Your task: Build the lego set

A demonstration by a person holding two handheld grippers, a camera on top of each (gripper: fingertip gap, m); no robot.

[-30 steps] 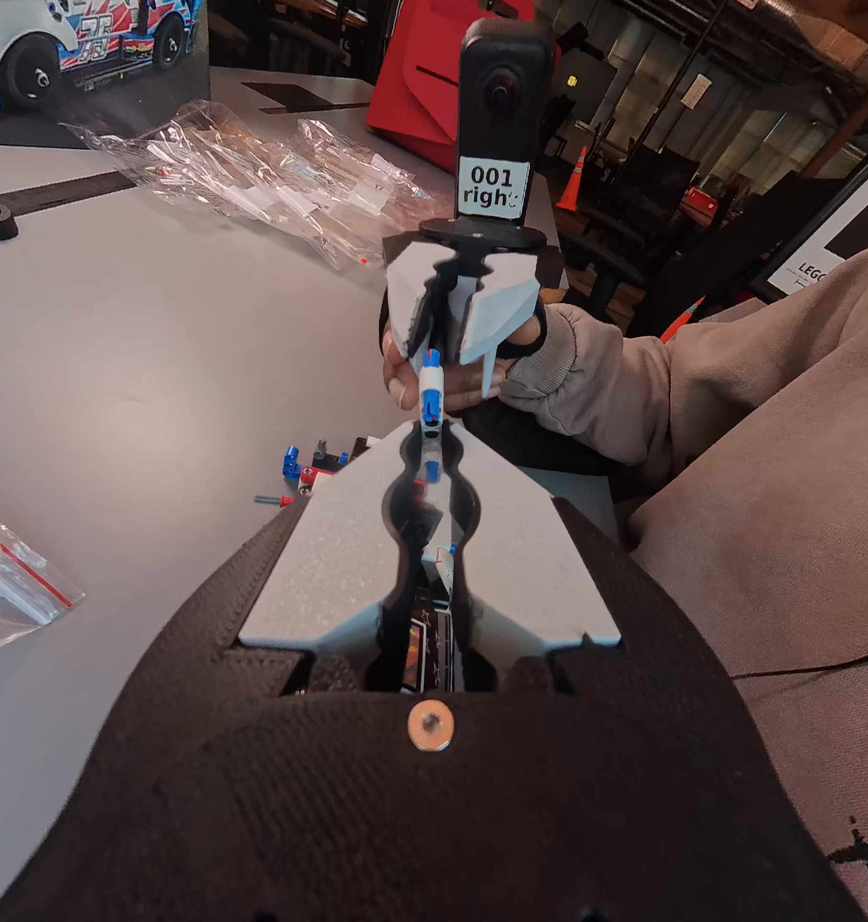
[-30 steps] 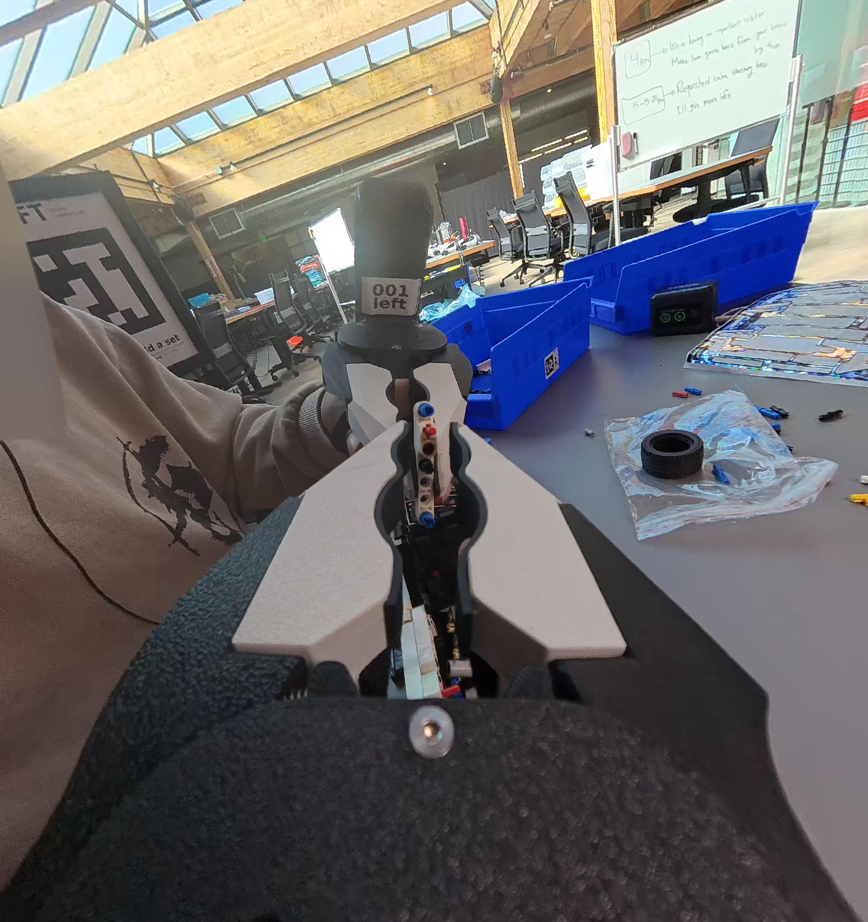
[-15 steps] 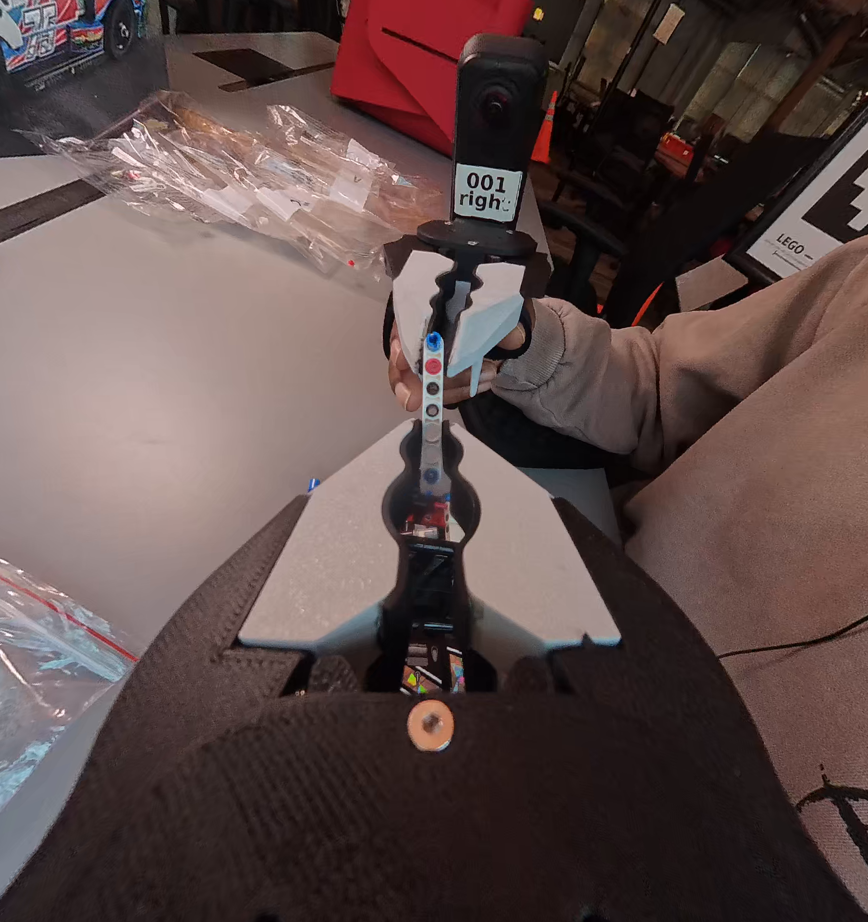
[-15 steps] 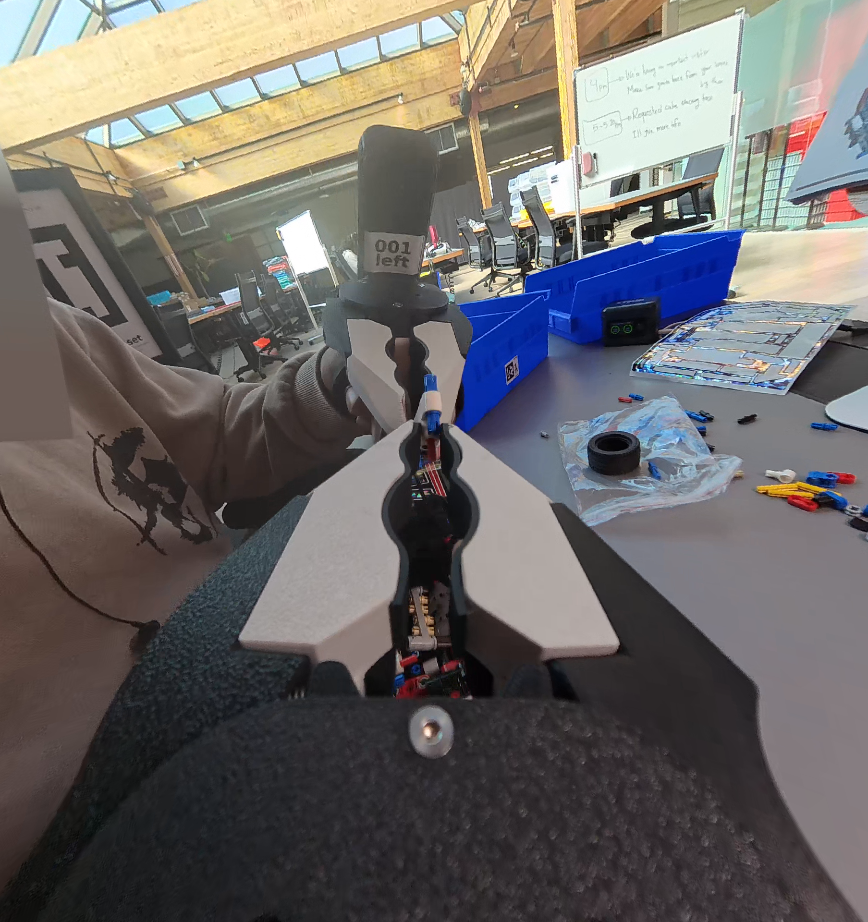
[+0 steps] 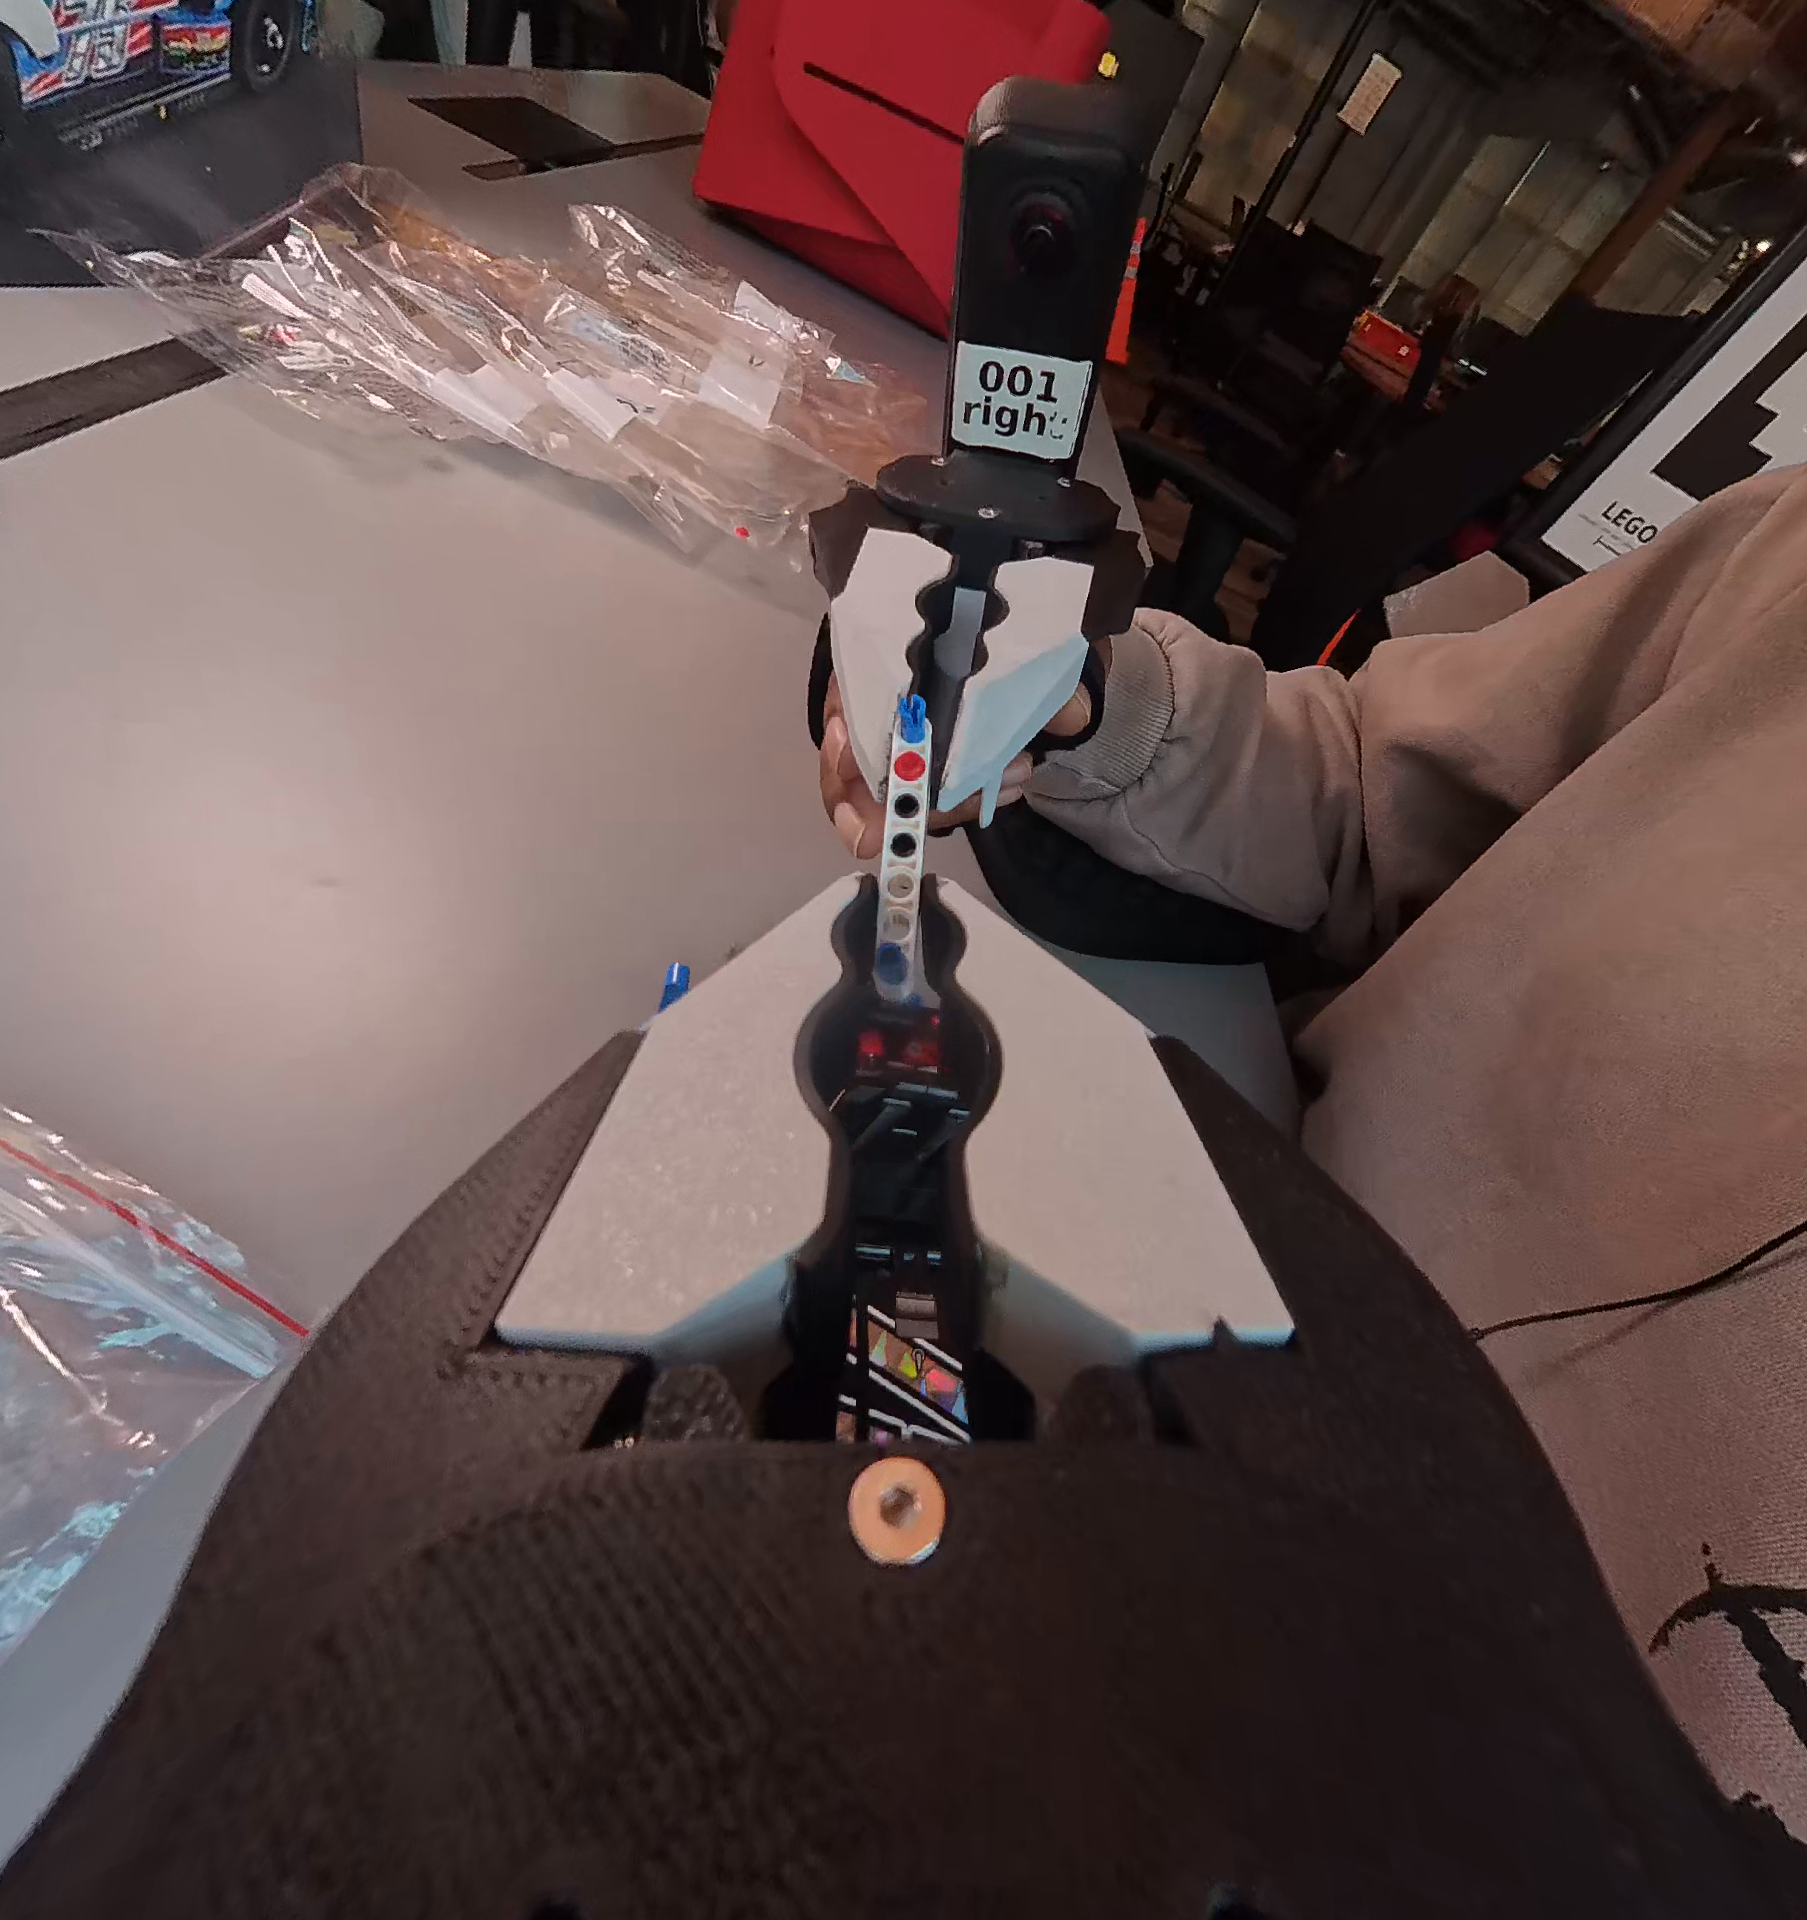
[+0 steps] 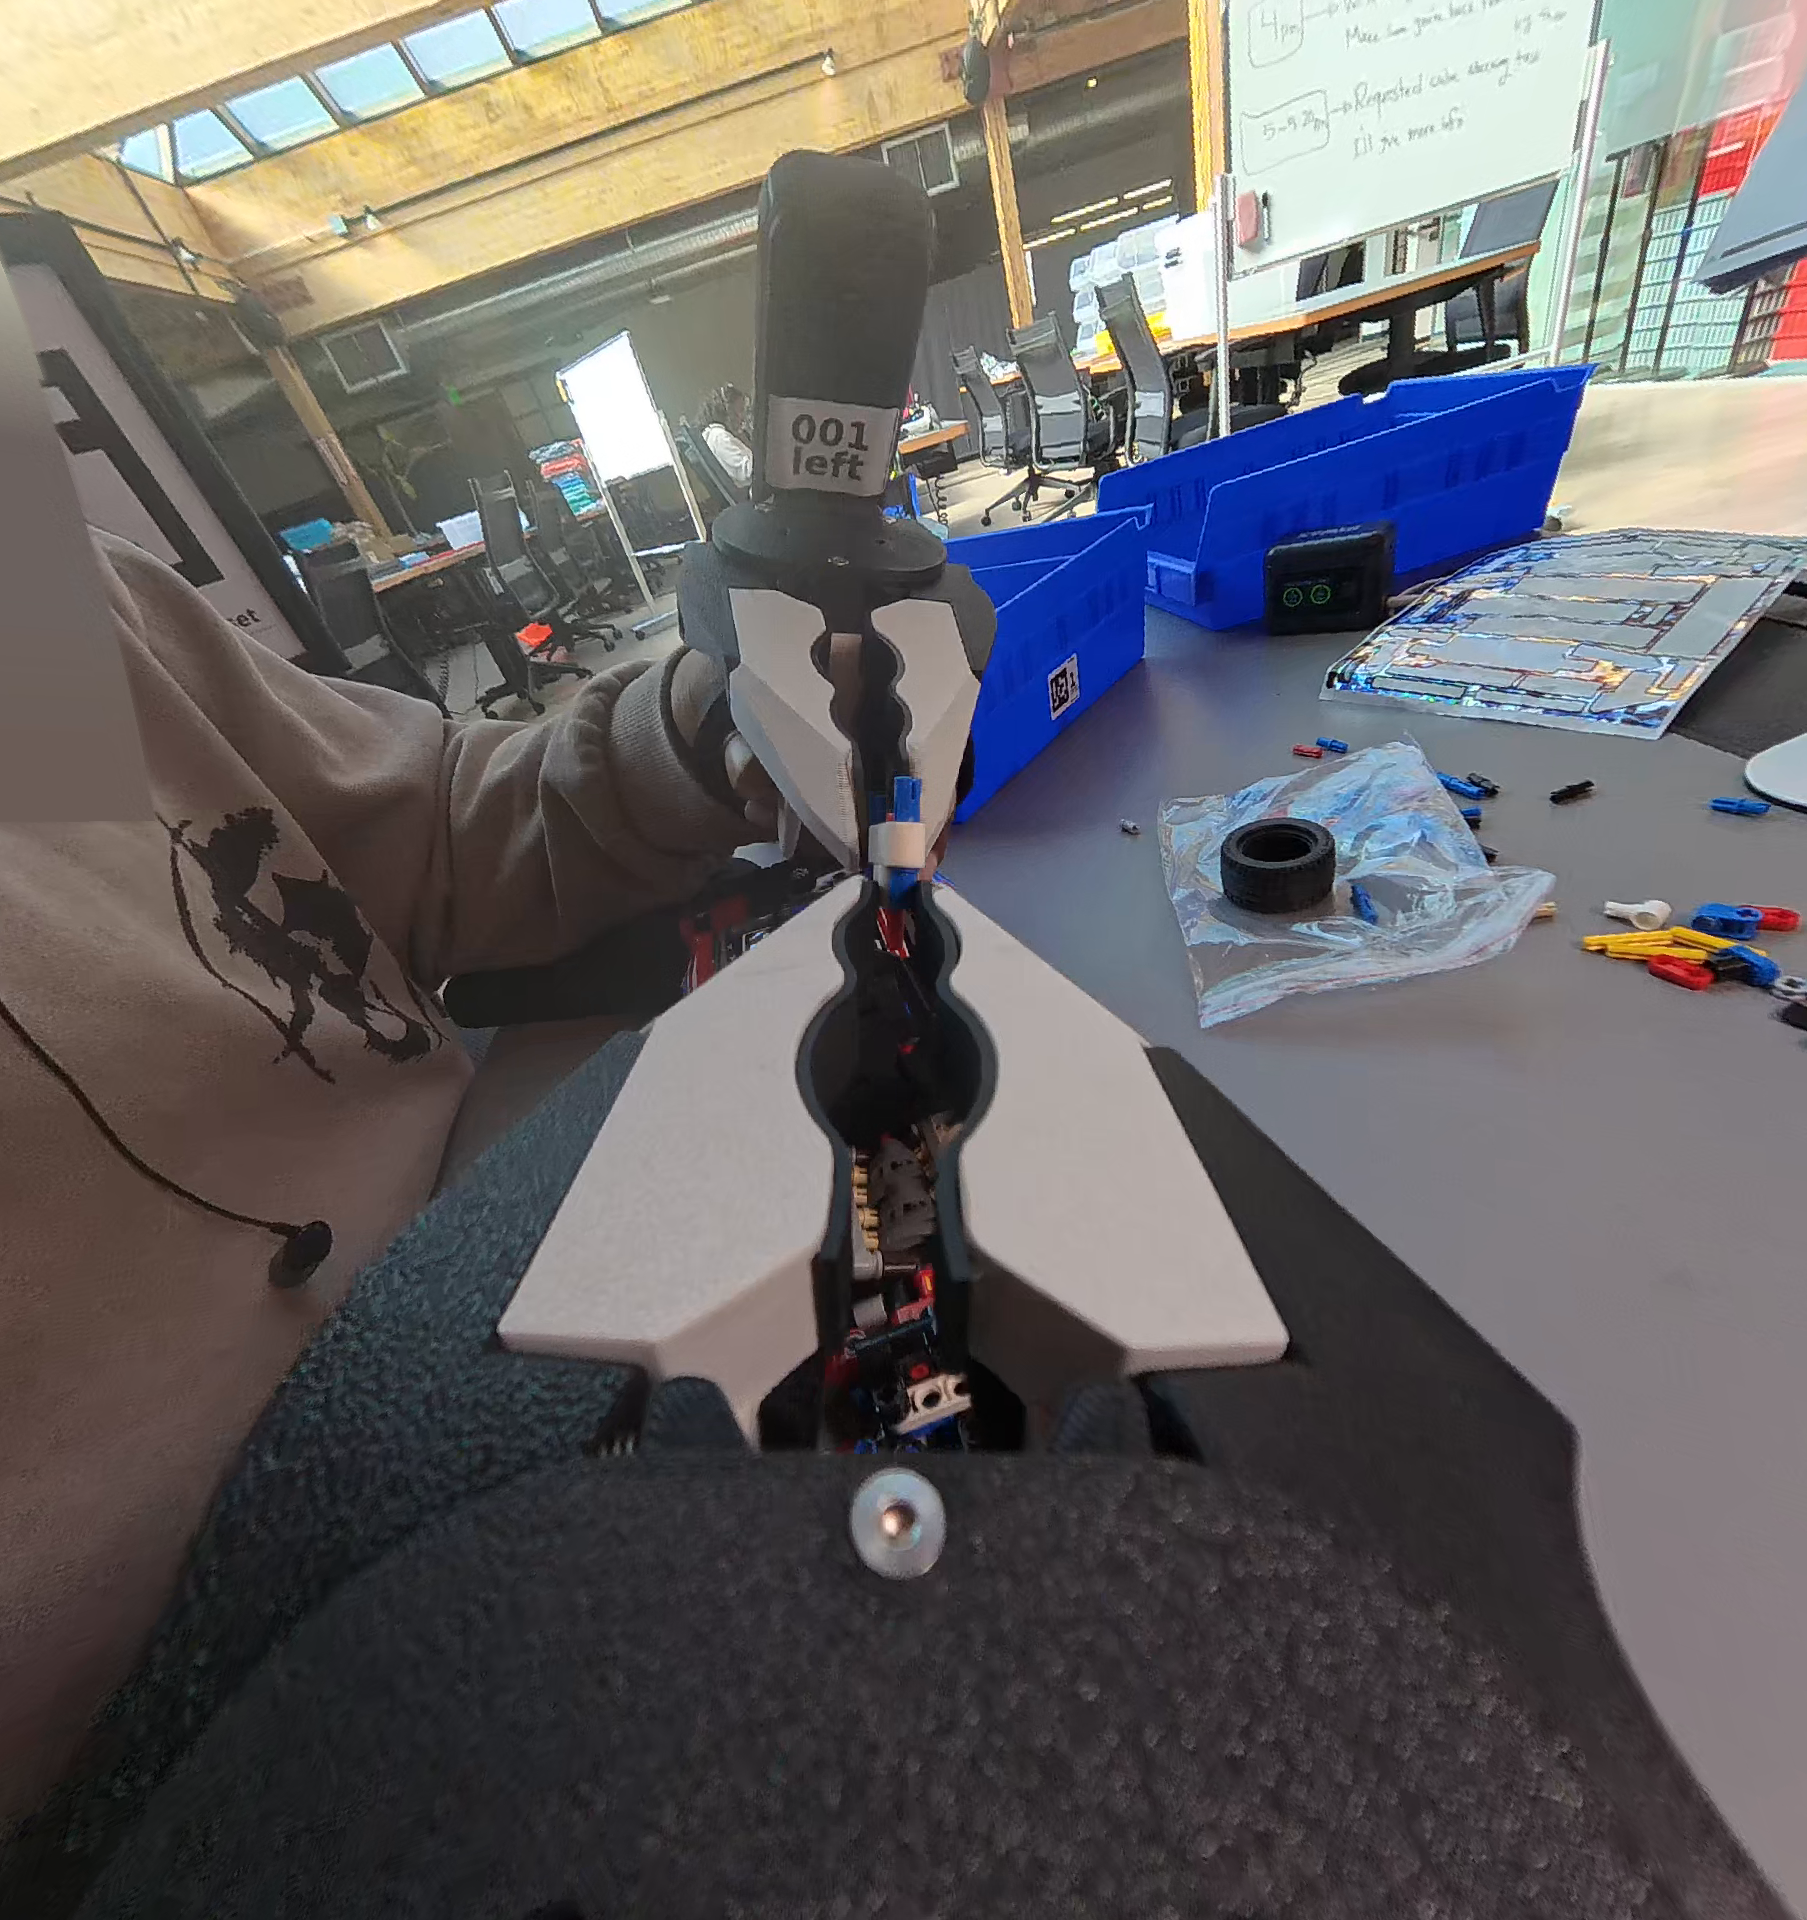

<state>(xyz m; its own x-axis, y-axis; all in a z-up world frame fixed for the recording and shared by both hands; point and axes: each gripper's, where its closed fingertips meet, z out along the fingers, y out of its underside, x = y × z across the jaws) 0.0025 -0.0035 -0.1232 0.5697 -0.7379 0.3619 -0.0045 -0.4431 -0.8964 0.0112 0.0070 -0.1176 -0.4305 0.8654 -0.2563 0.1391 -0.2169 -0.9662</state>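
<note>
While both claws pinch one beam, watch your alignment.
Your left claw and right claw grip the white holed plastic beam; twisting could snap its blue pin loose.

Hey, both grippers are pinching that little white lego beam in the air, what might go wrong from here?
1. The white beam is held only at its ends between the left gripper and right gripper; a twist could pop it loose.
2. The blue pin at its tip looks only partly seated and might drop.
3. A fallen part could get lost among the loose pieces or under the plastic bag.
</note>
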